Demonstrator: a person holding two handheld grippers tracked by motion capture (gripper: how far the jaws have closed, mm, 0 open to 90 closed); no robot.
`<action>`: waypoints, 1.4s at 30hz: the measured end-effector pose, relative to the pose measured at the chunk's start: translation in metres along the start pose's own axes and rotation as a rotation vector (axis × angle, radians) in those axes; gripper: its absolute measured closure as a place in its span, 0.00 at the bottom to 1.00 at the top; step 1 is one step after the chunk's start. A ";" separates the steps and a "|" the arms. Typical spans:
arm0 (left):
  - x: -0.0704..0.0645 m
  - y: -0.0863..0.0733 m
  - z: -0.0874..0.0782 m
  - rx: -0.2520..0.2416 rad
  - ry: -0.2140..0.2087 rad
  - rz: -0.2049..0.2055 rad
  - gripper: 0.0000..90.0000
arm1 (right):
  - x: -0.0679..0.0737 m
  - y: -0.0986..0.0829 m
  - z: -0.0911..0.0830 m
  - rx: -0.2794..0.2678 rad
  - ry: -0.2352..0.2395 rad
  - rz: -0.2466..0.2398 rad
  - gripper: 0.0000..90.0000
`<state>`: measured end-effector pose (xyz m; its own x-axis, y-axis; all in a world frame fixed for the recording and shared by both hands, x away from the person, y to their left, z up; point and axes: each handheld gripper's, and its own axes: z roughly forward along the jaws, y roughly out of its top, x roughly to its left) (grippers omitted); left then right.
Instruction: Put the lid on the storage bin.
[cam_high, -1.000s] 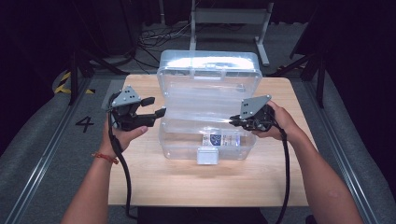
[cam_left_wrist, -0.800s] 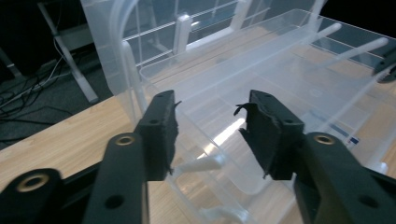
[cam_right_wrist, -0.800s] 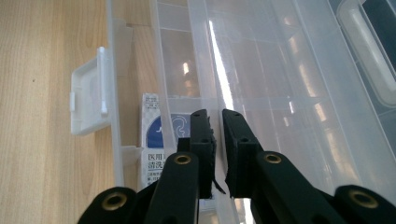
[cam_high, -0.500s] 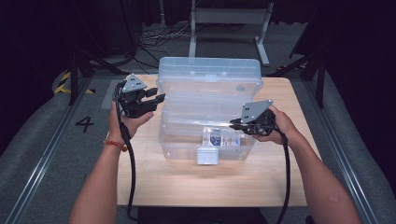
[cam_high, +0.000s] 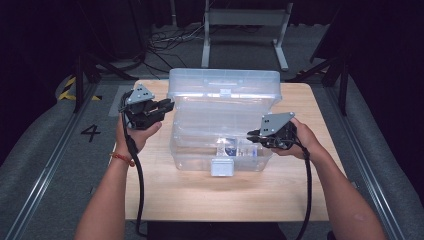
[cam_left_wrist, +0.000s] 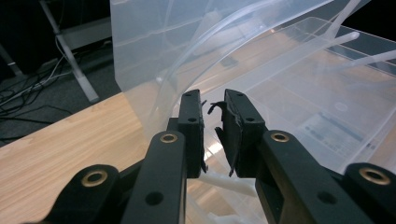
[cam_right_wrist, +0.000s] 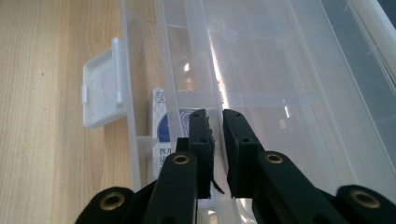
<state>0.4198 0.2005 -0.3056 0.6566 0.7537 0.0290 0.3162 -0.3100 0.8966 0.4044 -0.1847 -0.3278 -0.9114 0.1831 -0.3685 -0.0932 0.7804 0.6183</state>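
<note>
A clear plastic storage box (cam_high: 220, 142) sits near the middle of the wooden surface (cam_high: 200, 195), its lid (cam_high: 224, 90) raised and leaning back on the far side. A white latch (cam_high: 221, 166) hangs at the front wall, facing you. Inside, close to the front wall, lies a small blue-and-white carton (cam_high: 229, 146); the right tool view shows it (cam_right_wrist: 164, 122) just behind the latch (cam_right_wrist: 100, 95).

Your left tool (cam_high: 161, 107) is at the left end of the box, level with the lower edge of the raised lid. Its jaws stand nearly pressed together, a narrow gap between them, and the left tool view shows the lid's edge (cam_left_wrist: 196, 51) just beyond the tips; contact cannot be confirmed.

Your right tool (cam_high: 251, 136) is at the right end of the box, its tip at the rim. Its jaws are likewise close, a slim gap showing, with nothing pinched.
</note>
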 end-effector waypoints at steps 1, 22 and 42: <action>-0.001 -0.001 0.000 0.002 -0.001 0.003 0.86 | 0.001 -0.001 0.000 -0.003 -0.002 0.000 0.92; -0.007 -0.016 0.002 0.051 -0.068 0.063 0.93 | 0.016 -0.035 -0.027 -0.027 -0.058 0.052 0.95; -0.011 -0.029 0.002 0.073 -0.088 0.076 0.96 | 0.030 -0.069 -0.043 -0.027 -0.045 0.107 0.93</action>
<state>0.4045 0.2007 -0.3331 0.7372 0.6736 0.0539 0.3100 -0.4081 0.8587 0.3662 -0.2587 -0.3518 -0.8981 0.2915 -0.3294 -0.0075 0.7386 0.6741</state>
